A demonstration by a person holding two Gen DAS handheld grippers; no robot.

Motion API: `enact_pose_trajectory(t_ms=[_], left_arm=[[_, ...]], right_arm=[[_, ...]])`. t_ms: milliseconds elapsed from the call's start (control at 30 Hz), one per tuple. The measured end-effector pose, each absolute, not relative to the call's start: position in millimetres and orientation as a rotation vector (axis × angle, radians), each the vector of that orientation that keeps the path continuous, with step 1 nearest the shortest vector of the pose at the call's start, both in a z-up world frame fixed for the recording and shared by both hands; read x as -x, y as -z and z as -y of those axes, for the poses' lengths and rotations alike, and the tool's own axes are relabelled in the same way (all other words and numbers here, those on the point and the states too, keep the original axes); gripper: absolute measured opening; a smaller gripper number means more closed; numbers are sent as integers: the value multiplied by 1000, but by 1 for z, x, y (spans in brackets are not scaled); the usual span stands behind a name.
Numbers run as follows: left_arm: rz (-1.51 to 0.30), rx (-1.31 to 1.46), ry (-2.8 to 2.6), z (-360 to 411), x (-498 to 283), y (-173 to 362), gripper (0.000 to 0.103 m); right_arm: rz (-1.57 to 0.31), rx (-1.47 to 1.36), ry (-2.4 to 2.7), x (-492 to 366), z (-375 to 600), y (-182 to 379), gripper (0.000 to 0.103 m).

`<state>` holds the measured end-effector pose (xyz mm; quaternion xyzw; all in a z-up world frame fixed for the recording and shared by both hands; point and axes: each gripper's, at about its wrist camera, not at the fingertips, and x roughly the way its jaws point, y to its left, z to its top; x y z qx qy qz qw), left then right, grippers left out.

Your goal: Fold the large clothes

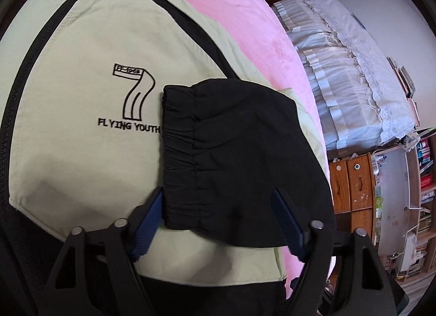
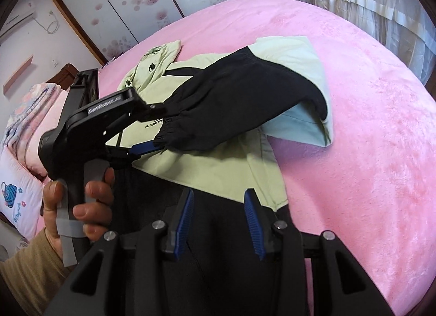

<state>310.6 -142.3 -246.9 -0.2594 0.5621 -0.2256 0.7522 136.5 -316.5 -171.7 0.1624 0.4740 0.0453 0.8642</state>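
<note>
A pale green and black hooded jacket (image 1: pixel 81 130) lies on the pink bed, printed "7 FLYING YOUTH"; it also shows in the right wrist view (image 2: pixel 218 168). Its black sleeve (image 1: pixel 239 158) is folded across the chest, cuff towards the zip. My left gripper (image 1: pixel 218 223) stands wide open with the sleeve's edge between its fingers, not pinched; in the right wrist view the left gripper (image 2: pixel 152 138) is at the black cuff (image 2: pixel 185 138). My right gripper (image 2: pixel 219 220) is open and empty, low over the jacket's black hem (image 2: pixel 218 247).
The pink blanket (image 2: pixel 368 152) covers the bed. Pillows (image 2: pixel 16 179) lie at the head on the left. Pale curtains (image 1: pixel 340 70) and a wooden drawer unit (image 1: pixel 351 187) with shelves stand beyond the bed's edge.
</note>
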Motion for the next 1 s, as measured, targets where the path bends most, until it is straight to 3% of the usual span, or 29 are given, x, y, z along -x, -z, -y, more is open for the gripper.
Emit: enact_pose_trajectory(t_ms=[33,67,200,467,533,600,733,833,967,1000], left_arm=[[-1233,555,483,146,-314,248,51],[-1244,548,479,150,-315,246,27],[-1236,417,431,167,-319,220,23],[-989,308,446,180,-339,96,20],[-928,274,442,177,-345,64,16],[-876,233,428,172,-347,40,4],[-802,203,374,149,-354,2,4],[-772,199,315,124,-359,-9,4],[-855,243,330,94,-368,21,4],[-885,245,326,92,-369,35,9]], right_arm=[[-989,-336,-80,-137,318,172,39],[-985,-334,-71,-138,321,173,39],[-990,-339,-1,-145,337,181,39],[-1035,-476,59,-170,371,208,39],[-1033,-520,59,-181,375,213,39],[-1024,-551,61,-191,377,214,39],[-1008,-580,61,-216,374,213,39],[-1004,-547,74,-234,369,208,39],[-1005,-462,96,-239,363,198,40],[-1004,-461,93,-238,363,197,40]])
